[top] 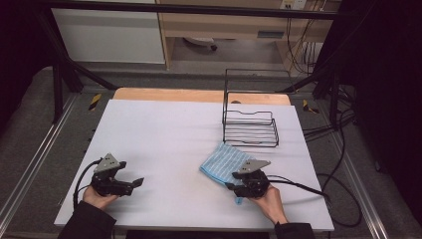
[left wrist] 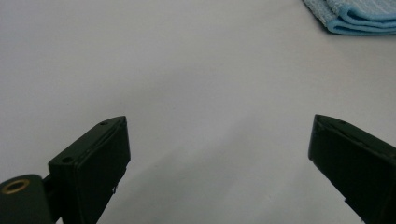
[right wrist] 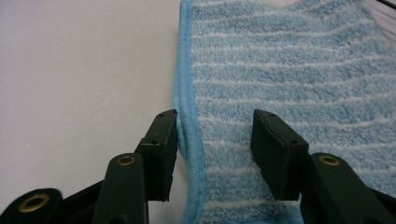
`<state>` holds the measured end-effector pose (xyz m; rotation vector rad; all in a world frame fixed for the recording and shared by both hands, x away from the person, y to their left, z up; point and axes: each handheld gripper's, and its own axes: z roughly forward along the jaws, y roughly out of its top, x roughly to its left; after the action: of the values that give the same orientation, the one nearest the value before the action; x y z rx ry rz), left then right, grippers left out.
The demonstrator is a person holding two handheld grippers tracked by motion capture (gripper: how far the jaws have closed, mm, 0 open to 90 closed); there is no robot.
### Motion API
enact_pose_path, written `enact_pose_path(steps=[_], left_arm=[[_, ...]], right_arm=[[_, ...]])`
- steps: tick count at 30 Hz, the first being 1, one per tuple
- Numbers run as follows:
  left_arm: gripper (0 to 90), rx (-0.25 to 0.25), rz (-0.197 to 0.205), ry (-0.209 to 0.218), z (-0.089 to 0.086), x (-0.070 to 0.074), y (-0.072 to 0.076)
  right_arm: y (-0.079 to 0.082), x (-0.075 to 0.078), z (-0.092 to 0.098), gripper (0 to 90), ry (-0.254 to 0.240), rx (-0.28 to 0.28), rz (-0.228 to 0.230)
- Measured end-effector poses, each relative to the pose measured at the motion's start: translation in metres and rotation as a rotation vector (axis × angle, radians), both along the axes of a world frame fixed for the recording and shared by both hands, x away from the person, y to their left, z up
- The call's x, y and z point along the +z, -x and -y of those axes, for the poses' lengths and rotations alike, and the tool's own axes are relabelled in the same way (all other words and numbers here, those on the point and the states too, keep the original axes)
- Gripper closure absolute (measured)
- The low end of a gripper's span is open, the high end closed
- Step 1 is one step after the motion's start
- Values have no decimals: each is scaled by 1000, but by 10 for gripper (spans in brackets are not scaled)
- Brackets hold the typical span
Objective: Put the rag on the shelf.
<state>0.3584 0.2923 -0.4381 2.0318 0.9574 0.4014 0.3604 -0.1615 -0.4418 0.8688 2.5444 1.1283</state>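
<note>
A: Where's the blue striped cloth (top: 223,162)?
B: Folded on the white table (top: 164,144), just in front of the wire basket (top: 250,128).
A: The right gripper (right wrist: 212,149)?
B: Jaws half-closed astride its hemmed edge, one touching, not pinching it.
A: Left gripper (left wrist: 219,154)?
B: Spread wide over bare table, holding nothing

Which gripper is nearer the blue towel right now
Right. The right gripper is at the blue towel, its jaws straddling the towel's hemmed edge. The left gripper sits well off to the towel's left over bare table, jaws open.
</note>
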Motion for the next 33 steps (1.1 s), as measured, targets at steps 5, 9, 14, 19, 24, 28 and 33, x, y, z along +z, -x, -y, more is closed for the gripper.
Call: enact_pose_path(steps=[5, 9, 14, 19, 24, 28, 33], left_arm=[[54, 3, 0, -1, 0, 0, 0], [54, 5, -1, 1, 0, 0, 0], [55, 5, -1, 0, 0, 0, 0], [57, 6, -2, 0, 0, 0, 0], [57, 6, -2, -3, 0, 0, 0], [58, 7, -3, 0, 0, 0, -1], [59, 6, -4, 0, 0, 0, -1]], right_arm=[[7, -4, -10, 563, 105, 25, 71], [12, -8, -14, 589, 152, 29, 139], [10, -8, -14, 632, 163, 39, 137], [6, -6, -13, 700, 166, 46, 113], [1, -4, -13, 747, 167, 60, 88], [-4, -1, -12, 784, 155, 56, 55], [-5, 3, -10, 800, 118, 31, 27]])
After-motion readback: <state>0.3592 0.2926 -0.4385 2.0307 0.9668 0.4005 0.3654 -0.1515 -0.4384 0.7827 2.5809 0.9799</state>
